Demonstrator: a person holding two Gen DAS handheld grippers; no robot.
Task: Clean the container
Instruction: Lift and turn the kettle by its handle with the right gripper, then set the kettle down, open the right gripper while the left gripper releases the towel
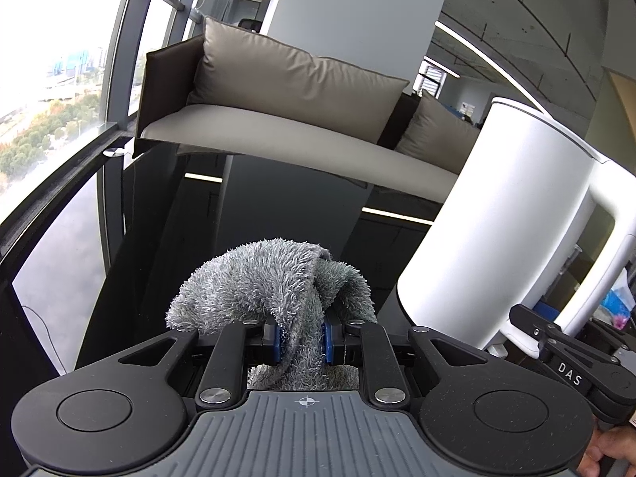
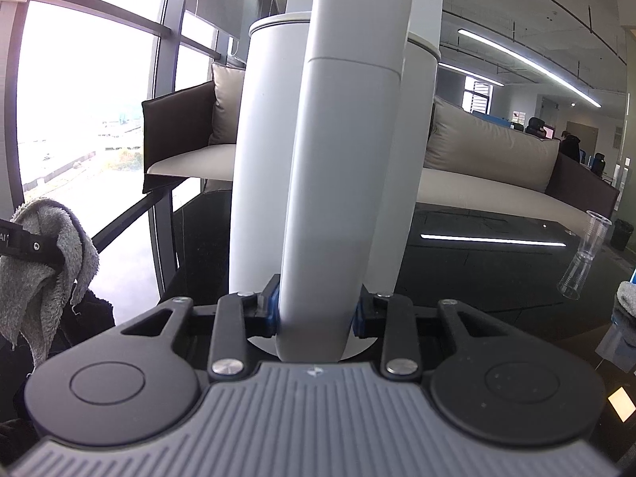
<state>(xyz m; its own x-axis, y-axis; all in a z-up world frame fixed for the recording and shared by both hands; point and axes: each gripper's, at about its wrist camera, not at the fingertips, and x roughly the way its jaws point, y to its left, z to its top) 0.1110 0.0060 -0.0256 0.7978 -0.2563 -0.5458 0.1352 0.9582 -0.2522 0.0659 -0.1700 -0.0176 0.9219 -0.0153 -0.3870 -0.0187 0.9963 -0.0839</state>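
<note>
The container is a tall white jug (image 1: 497,218) with a long handle (image 2: 338,198), and it leans a little above the black table. My right gripper (image 2: 316,314) is shut on the lower part of that handle, its blue pads pressing both sides. In the right wrist view the jug's body (image 2: 262,159) rises behind the handle. To the jug's left, my left gripper (image 1: 303,338) is shut on a fluffy grey cloth (image 1: 270,278), which bunches up over the fingers. In the right wrist view the same cloth (image 2: 39,262) hangs at the far left, apart from the jug.
A glossy black table (image 1: 278,206) lies below both grippers. Behind it stands a sofa (image 1: 302,135) with beige cushions, with windows on the left. Clear plastic cups (image 2: 588,254) stand stacked at the table's right, near another grey cloth (image 2: 628,298). A hand (image 1: 612,449) shows at the lower right.
</note>
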